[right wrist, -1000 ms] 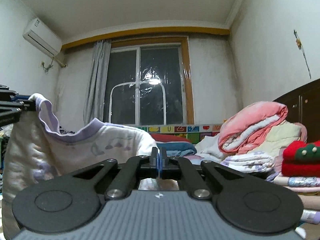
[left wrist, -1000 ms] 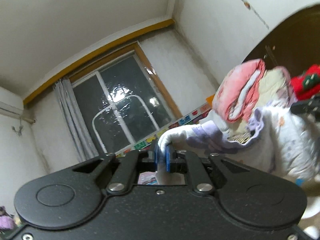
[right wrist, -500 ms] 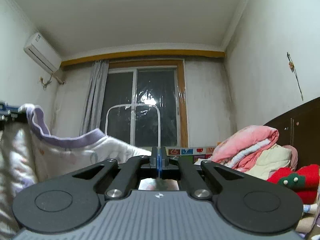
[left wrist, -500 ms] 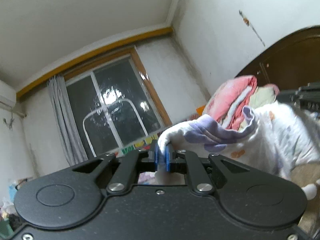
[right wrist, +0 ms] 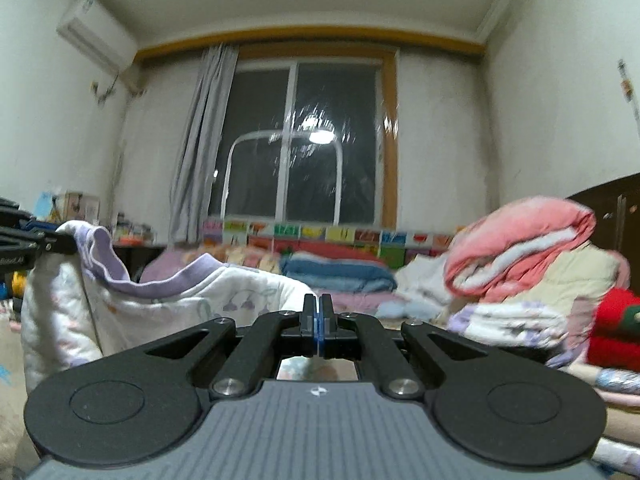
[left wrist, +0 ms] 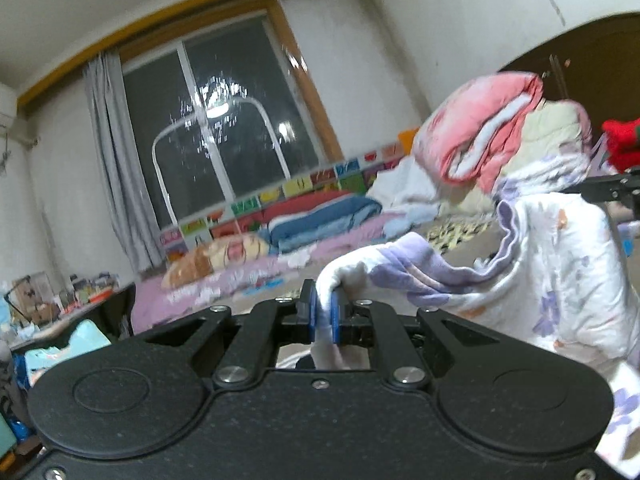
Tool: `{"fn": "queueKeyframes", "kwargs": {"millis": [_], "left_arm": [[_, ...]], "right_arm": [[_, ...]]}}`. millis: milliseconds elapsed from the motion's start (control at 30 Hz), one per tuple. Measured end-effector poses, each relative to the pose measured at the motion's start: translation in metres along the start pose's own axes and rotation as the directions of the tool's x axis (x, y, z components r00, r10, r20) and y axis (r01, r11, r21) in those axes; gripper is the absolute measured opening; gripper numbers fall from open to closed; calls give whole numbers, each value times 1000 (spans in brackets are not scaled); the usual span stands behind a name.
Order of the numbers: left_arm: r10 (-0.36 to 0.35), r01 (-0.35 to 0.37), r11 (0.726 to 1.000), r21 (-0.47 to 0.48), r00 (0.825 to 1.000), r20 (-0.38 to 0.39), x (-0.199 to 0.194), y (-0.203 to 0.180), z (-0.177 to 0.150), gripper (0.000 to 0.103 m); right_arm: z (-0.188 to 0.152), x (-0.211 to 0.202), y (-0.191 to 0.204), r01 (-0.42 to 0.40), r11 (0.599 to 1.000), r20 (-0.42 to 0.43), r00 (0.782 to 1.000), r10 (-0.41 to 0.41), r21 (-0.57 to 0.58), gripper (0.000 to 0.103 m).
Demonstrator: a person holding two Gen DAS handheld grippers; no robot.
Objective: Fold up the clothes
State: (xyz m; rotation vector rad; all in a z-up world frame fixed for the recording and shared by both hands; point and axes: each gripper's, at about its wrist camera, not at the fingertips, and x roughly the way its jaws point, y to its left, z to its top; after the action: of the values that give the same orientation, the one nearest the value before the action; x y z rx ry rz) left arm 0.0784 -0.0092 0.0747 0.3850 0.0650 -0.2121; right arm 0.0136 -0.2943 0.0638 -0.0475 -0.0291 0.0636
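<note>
I have lowered both tongs, so the bed (left wrist: 256,276) now shows. My left tongs (left wrist: 324,314) and right tongs (right wrist: 317,326) each stay clamped on the white floral garment (left wrist: 560,276), stretched between them.

Lighting: indoor artificial, moderately dim, slightly cool. Dark window (left wrist: 224,120) carries a bright lamp reflection with streaked glare at upper centre. Blur: motion smear over the bedding pile (right wrist: 528,256) at right in both views. Distortion: fisheye bending of walls, dark vignette in corners.
</note>
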Motion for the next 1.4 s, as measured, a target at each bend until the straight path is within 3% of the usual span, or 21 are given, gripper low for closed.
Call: {"fn": "queueKeyframes", "kwargs": {"millis": [267,533,833,1033,1133,1267,1300,1400], "left_arm": [[-32,32,999,4,994,-106,78,12,-26,8],[-63,53,997,-51,969,-239,149,18,-59,8],[-121,88,991,-105,920,-372,211,18,-92,8],[-164,68,976,-205,851,-498,247,24,-116,12],[-168,37,969,-243,823,-542,256,26,-121,25],[-174,-11,955,-295,787,-592,262,36,-118,46],[-174,-19,952,-305,787,-592,259,41,-116,48],[-193,-34,928,-371,808,-557,241,56,-106,57]], "right_arm": [[-22,84,9,-35,999,-105,994,31,-33,3],[-48,146,15,-76,993,-210,976,55,-93,3],[-75,201,18,-114,986,-328,942,68,-123,3],[-95,230,19,-109,986,-417,908,47,-126,3],[-106,248,15,-108,987,-485,874,35,-123,3],[-121,262,11,-83,992,-583,813,10,-98,3],[-123,263,9,-67,994,-593,805,1,-91,4],[-112,253,2,-37,998,-578,816,5,-43,6]]}}
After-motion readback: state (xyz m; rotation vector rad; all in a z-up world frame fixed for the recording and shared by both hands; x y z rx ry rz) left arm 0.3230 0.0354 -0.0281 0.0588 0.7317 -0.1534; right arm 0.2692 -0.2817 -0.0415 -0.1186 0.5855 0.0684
